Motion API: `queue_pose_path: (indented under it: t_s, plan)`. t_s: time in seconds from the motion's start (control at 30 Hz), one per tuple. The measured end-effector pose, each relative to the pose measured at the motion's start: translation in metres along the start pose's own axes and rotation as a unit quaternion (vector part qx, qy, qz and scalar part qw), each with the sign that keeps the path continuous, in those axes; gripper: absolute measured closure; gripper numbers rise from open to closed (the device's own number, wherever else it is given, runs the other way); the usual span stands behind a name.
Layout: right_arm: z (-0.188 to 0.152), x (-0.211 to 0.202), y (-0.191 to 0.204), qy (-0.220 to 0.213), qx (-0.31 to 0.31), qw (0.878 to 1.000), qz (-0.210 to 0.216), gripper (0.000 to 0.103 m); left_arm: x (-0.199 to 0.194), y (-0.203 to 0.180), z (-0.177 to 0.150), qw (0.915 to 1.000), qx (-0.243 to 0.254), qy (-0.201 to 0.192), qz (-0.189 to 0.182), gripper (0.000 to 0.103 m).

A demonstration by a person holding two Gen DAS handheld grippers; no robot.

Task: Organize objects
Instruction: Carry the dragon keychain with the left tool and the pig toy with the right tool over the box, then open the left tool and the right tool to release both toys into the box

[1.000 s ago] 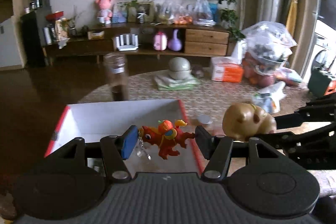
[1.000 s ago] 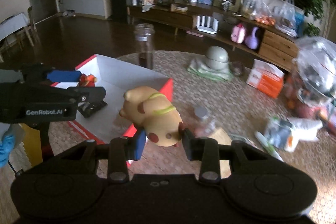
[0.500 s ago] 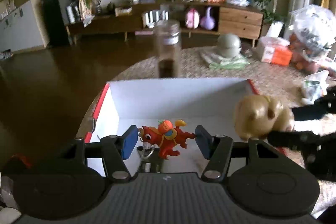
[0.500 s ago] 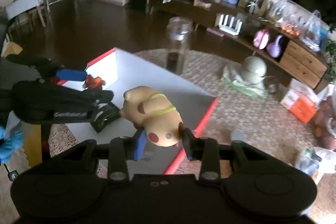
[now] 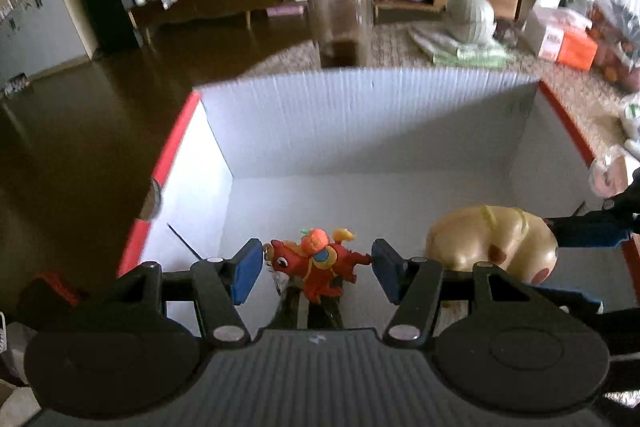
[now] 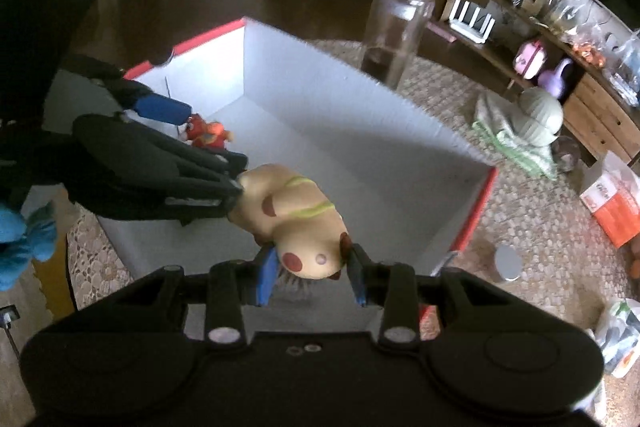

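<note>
White corrugated board lines the one red-rimmed box that fills the near tabletop, its floor bare in both views. One glass jar, with a dark layer at its bottom, stands just beyond the far wall. Over the right of the box, one tan toy dog with a green stripe and red spots hangs clamped by its hind end in the right gripper; it looks like smooth hollow vinyl, probably light and a little slippery, and the rounded rump gives the pads a broad seat. To the left, above the near part of the box, one small red and orange toy dragon is pinched end to end, snout and tail, in the left gripper. It seems hard, very light plastic, and its thin tips would likely snap or twist free, so the body may be the safer hold.
</note>
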State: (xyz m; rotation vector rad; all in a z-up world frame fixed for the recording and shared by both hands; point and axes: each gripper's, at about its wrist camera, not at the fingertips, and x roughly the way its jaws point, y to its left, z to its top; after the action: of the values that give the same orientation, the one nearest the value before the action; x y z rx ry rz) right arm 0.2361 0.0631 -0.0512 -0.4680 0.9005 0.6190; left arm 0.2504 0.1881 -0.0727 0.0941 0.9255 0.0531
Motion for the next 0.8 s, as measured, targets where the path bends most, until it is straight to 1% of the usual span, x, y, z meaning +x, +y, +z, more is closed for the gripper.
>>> queue_pose_path:
  t_s: [0.07,0.2,0.43,0.53,0.57,0.6,0.8]
  plan:
    - [-0.001,0.006,0.001,0.007,0.000,1.000,0.000,0.066,0.006,-0.001,0.000,0.9999,0.000,0.013,-0.002,0.043]
    - [-0.004,0.013,0.000,0.018,0.008,1.000,0.002,0.065,0.007,0.000,0.001,0.9998,-0.005,0.017,-0.007,0.043]
    - [-0.007,0.011,-0.005,0.015,0.025,1.000,0.009,0.060,0.007,-0.002,0.001,0.9996,-0.008,0.025,-0.007,0.043]
    - [-0.008,0.006,-0.009,0.010,0.031,0.999,0.015,0.059,0.006,-0.002,0.001,0.9997,-0.010,0.024,-0.001,0.042]
    - [-0.009,0.005,-0.010,0.009,0.034,0.999,0.016,0.057,0.005,-0.002,0.002,0.9997,-0.013,0.022,-0.002,0.037]
    - [-0.010,0.003,-0.011,0.006,0.037,0.999,0.017,0.056,0.003,-0.001,0.002,0.9996,-0.019,0.020,-0.004,0.035]
    - [-0.016,-0.014,-0.014,-0.014,0.040,0.999,0.025,0.047,-0.011,0.001,0.005,0.9993,-0.037,0.001,-0.007,0.035]
